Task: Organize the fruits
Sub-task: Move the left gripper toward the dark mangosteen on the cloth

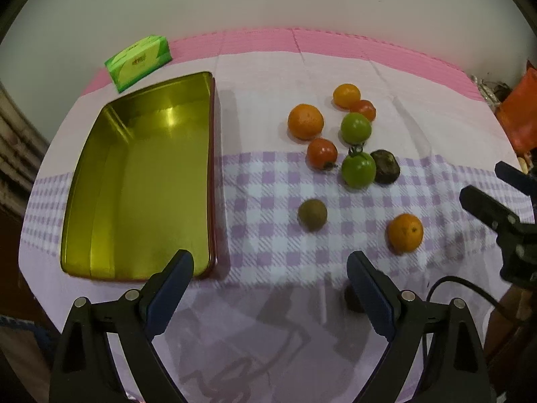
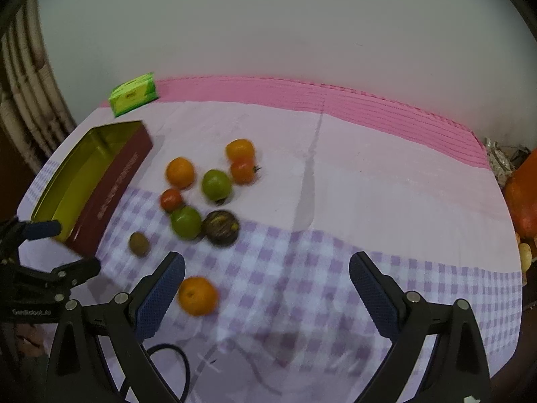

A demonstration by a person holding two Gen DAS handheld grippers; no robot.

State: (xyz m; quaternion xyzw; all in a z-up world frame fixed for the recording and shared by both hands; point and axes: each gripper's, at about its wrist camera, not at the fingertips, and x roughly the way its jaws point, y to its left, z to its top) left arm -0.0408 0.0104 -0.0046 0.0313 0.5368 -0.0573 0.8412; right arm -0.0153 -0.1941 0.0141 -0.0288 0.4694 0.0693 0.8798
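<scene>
An empty gold-lined tin box with dark red sides lies on the left of the table. Loose fruit lies to its right: oranges, red tomatoes, green tomatoes, a dark fruit, a small brown fruit and a lone orange, also in the right wrist view. My left gripper is open and empty above the near table edge. My right gripper is open and empty, its left finger beside the lone orange.
A green tissue pack stands at the back left by the wall. A checked purple cloth over a pink mat covers the table. An orange object sits off the right edge. A black cable hangs near the front.
</scene>
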